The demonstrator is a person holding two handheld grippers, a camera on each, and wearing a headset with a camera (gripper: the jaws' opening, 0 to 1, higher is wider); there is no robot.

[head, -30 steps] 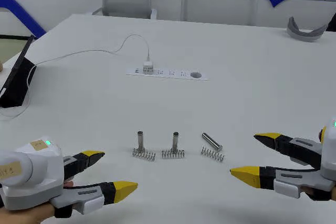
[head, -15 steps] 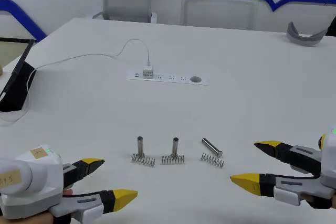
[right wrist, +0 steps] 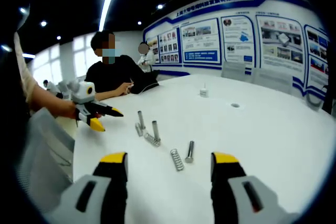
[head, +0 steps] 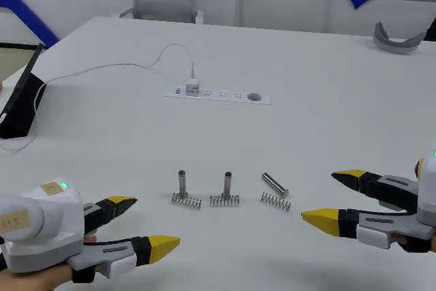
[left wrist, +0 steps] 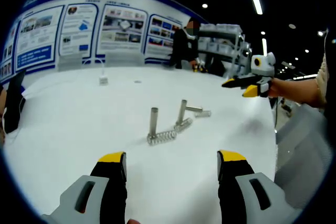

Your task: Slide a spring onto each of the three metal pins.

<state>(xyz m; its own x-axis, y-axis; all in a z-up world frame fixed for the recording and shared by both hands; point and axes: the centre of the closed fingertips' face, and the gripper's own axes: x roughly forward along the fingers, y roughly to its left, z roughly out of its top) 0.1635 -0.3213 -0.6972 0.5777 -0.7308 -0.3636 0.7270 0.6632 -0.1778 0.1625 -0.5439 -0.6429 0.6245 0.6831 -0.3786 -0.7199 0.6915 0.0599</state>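
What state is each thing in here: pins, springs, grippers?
left pin: upright, bare
middle pin: upright, bare
right pin: lying down, bare
left spring: lying loose, unmounted
middle spring: lying loose, unmounted
right spring: lying loose, unmounted
left gripper: open, empty
right gripper: open, empty

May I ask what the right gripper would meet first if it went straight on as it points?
Probably the loose spring lying beside the toppled pin; both sit ahead, centred between the right gripper's open jaws in its own view. Its height above the table is unclear.
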